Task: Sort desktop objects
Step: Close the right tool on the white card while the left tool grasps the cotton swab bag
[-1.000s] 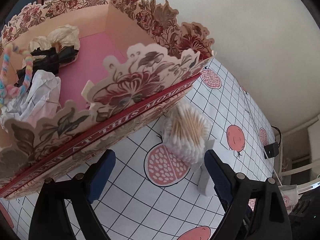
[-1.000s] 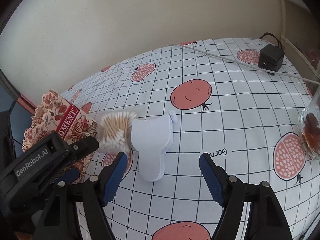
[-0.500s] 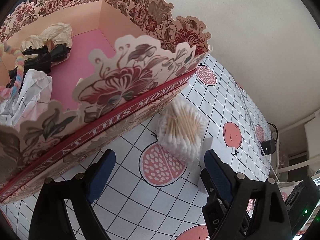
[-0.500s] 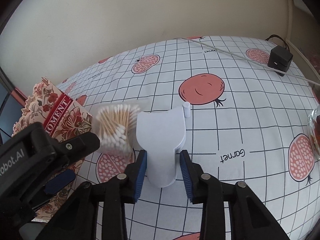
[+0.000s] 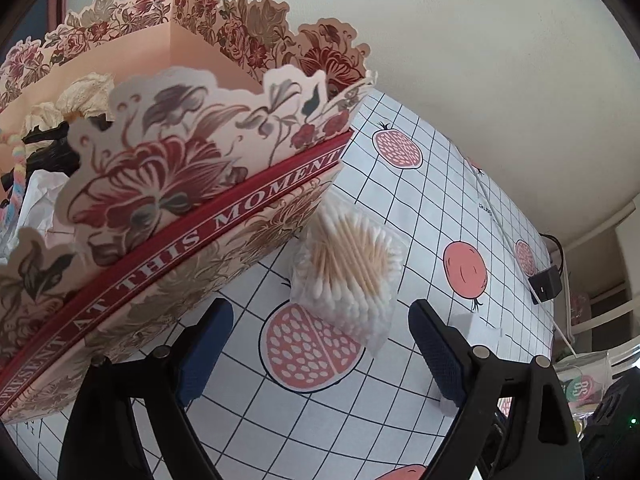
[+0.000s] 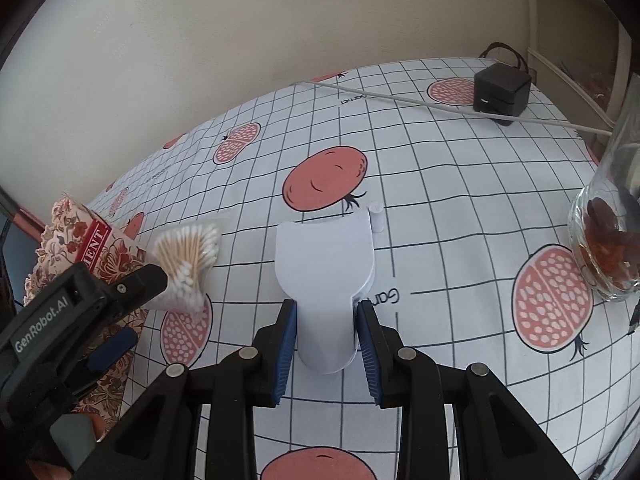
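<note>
My right gripper (image 6: pixel 326 314) is shut on the narrow end of a flat white plastic piece (image 6: pixel 325 252), which lies on the pomegranate tablecloth (image 6: pixel 440 208). Both blue pads press its sides. Left of it sits a clear bag of cotton swabs (image 6: pixel 188 260), resting against a floral cardboard box (image 6: pixel 90 246). In the left wrist view my left gripper (image 5: pixel 320 320) stands open with nothing between its fingers. The cotton swab bag (image 5: pixel 348 268) lies just beyond the fingertips, beside the floral box (image 5: pixel 180 184).
The box holds crumpled paper (image 5: pixel 38 196), a black bow (image 5: pixel 52 152) and a pastel twisted cord (image 5: pixel 18 184). A black charger cube (image 6: pixel 502 92) with a white cable (image 6: pixel 400 100) sits at the back. A glass jar (image 6: pixel 608 240) stands at the right.
The right gripper moved in over the white piece and shut on its narrow end. In the left wrist view the box and swab bag shifted slightly as the hand rolled; its jaws stayed wide.
</note>
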Available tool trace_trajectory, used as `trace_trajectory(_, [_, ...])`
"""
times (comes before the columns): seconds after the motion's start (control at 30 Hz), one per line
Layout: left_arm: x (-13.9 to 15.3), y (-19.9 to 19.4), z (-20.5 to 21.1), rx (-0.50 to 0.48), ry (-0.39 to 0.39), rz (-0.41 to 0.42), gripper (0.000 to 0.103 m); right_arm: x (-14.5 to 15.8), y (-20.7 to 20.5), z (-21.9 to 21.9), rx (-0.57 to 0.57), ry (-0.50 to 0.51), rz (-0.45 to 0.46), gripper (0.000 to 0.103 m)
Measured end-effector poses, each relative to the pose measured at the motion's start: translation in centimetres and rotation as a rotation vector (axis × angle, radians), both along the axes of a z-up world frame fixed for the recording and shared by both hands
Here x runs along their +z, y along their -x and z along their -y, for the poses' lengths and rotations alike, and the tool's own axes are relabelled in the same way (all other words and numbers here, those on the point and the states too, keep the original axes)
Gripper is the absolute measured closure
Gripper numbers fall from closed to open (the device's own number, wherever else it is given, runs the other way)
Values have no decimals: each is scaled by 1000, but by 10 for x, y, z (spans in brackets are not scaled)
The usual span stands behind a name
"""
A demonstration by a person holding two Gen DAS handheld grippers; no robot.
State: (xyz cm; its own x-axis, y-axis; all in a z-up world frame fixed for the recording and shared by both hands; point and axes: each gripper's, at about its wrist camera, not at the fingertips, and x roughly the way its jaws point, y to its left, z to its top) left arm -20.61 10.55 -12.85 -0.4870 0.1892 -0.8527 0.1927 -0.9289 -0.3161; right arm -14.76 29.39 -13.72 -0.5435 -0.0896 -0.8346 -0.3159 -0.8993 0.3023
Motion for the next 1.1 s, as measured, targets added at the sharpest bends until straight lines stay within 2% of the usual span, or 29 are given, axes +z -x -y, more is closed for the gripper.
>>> trace_trajectory(0.23, [-4,6,-16,-24,98,-51,13,1,-7,-15,-17,31,0,70])
trace_trajectory(0.37, [-9,11,-21,-49,106,-62,14,1,-9,-19,-20,46,2,70])
trace_trajectory(0.47, [-12,13,-22,-65,112,-63,32,1,-11,-19,-13,43,5,70])
trace_trajectory(0.53, [-13,13,-21,-74,138,-74,38,1,-12,-18,-7,31,11,70])
trace_trajectory(0.7, [-14,13,-19,-80,131,-78,51,1,-13,-17,-1,24,16,70])
trace_trajectory(1.1, [-14,8,-18,-98,117,-61,57,2,-11,-17,-5,5,17,70])
